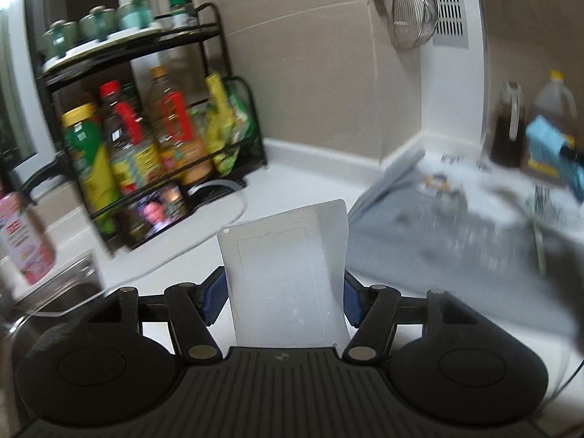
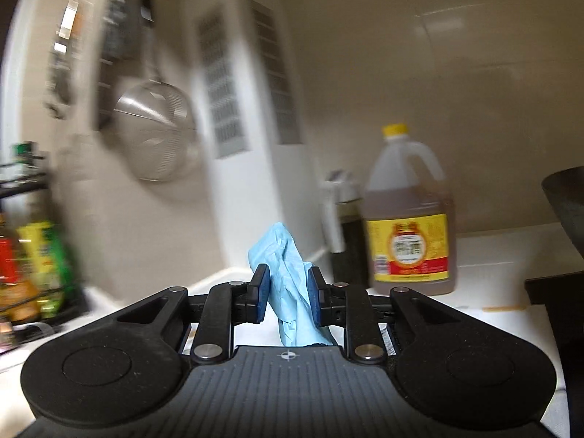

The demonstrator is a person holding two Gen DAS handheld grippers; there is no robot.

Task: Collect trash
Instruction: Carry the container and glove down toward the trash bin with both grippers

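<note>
A flat white plastic sheet (image 1: 284,255) stands upright between the blue pads of my left gripper (image 1: 283,292), which is shut on its lower edges above the white counter (image 1: 299,179). My right gripper (image 2: 288,292) is shut on a crumpled light-blue wad (image 2: 279,248) that sticks up past the pads and hangs down behind them. The same blue wad (image 1: 547,142) shows blurred at the right edge of the left wrist view.
A black rack of sauce bottles (image 1: 146,138) fills the left corner, with a steel sink (image 1: 54,299) and a pink bottle (image 1: 22,233) near it. A grey cloth (image 1: 456,241) lies on the counter. An oil jug (image 2: 408,219), a dark cruet (image 2: 346,233) and a black wok (image 2: 565,200) stand to the right. A strainer (image 1: 414,11) hangs on the wall.
</note>
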